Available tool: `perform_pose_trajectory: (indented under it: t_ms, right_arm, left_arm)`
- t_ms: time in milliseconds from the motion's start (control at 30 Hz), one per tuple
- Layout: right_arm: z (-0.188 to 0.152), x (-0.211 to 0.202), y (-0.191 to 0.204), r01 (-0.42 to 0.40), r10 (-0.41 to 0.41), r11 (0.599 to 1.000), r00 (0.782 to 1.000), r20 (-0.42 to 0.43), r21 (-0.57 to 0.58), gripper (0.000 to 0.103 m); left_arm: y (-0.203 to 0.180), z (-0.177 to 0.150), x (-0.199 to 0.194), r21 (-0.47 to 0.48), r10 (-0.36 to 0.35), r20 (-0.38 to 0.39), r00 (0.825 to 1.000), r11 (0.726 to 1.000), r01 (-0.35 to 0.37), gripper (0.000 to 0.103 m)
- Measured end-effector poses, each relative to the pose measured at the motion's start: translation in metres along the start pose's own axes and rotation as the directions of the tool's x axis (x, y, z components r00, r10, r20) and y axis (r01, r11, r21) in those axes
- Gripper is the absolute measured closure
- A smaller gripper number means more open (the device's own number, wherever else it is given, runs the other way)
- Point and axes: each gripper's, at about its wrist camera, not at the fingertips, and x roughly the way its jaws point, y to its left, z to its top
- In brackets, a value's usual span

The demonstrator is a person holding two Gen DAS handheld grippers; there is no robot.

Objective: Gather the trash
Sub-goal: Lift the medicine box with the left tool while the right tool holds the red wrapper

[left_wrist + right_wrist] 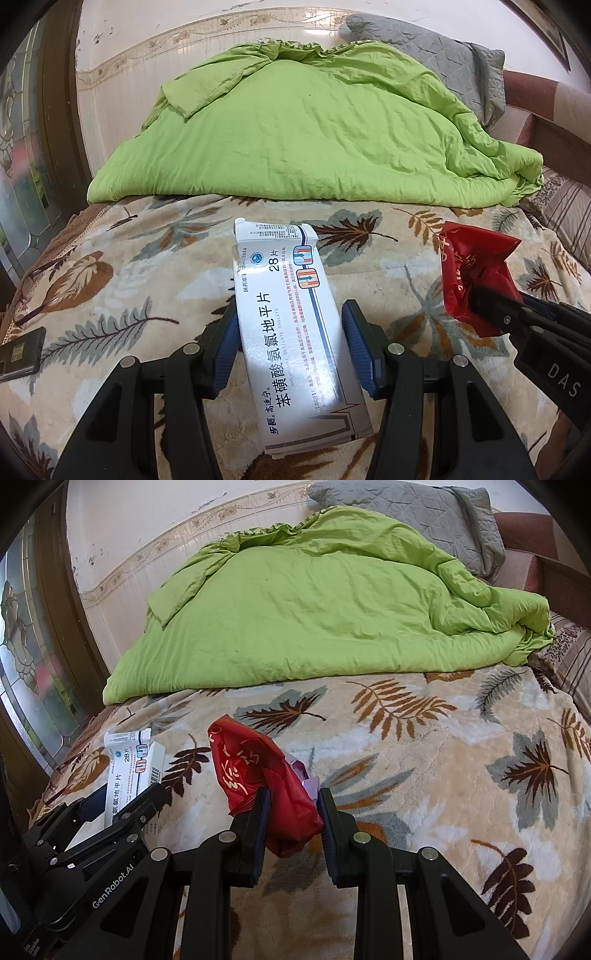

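Observation:
A white medicine box with blue Chinese print sits between the blue pads of my left gripper, which is shut on it above the leaf-print blanket. The box also shows at the left of the right wrist view. My right gripper is shut on a crumpled red plastic bag with gold lettering; something pale purple shows inside the bag. The bag also shows at the right of the left wrist view.
A crumpled green quilt lies across the far half of the bed, with a grey pillow behind it. Glasses and a dark phone lie on the blanket at the left. A glass door stands left.

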Motion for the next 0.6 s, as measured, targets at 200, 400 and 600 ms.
perform_pose_trajectory:
  t_ms: [200, 400, 600]
  right_arm:
    - [0.001, -0.002, -0.004, 0.005, -0.005, 1.0, 1.0, 0.007, 0.01, 0.075]
    - [-0.001, -0.013, -0.009, 0.015, -0.016, 1.0, 1.0, 0.02, 0.024, 0.075]
    - [-0.003, -0.024, -0.013, 0.039, -0.041, 0.998, 0.999, 0.036, 0.041, 0.075]
  left_arm:
    - [-0.004, 0.002, -0.006, 0.013, -0.031, 0.01, 0.999, 0.999, 0.031, 0.05]
    - [-0.011, -0.003, -0.011, 0.039, -0.032, 0.01, 0.999, 0.999, 0.032, 0.05]
    - [-0.015, -0.007, -0.021, 0.06, -0.03, 0.028, 0.999, 0.998, 0.028, 0.05]
